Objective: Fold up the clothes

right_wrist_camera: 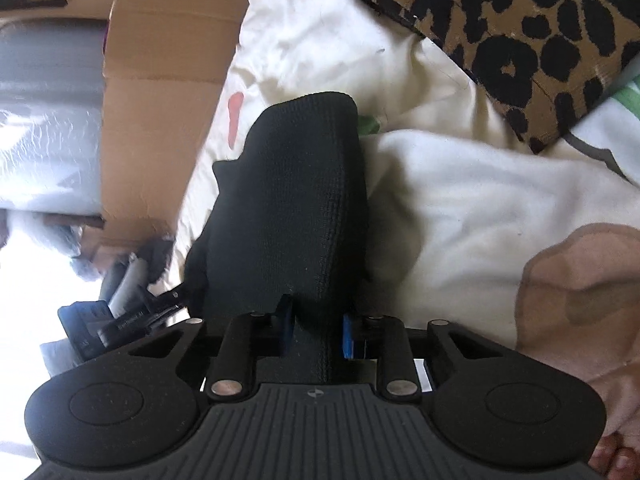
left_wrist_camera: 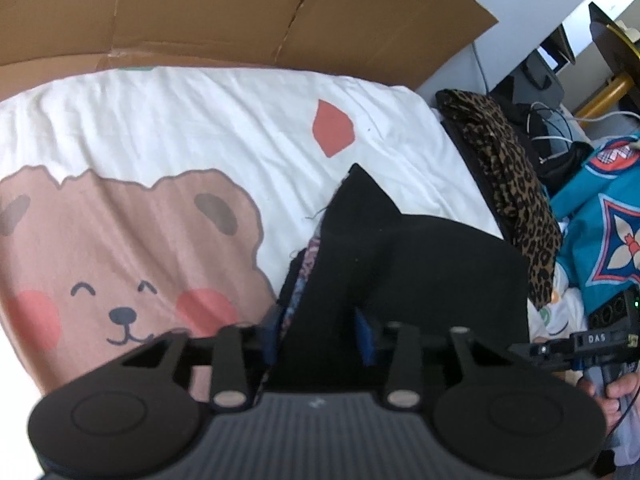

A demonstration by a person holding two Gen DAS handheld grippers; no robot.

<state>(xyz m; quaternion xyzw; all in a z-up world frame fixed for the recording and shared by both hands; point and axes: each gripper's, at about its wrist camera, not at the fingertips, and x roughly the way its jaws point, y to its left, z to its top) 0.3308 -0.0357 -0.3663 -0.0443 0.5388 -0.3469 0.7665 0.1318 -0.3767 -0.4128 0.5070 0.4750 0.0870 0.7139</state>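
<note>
here both grippers' jaws are clamped on the black garment [left_wrist_camera: 420, 264] between them.

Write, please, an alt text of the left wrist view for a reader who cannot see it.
The left tool grips a bunched black garment over a white bedsheet printed with a smiling brown bear. A leopard-print cloth lies at the bed's right edge, and brown cardboard stands behind.

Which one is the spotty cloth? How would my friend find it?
Start at the big white bed sheet with the smiling bear. Go to its right edge, beside the black garment. The spotty cloth lies folded there; it alone is brown with black leopard spots, unlike the blue patterned fabric beyond it.
</note>
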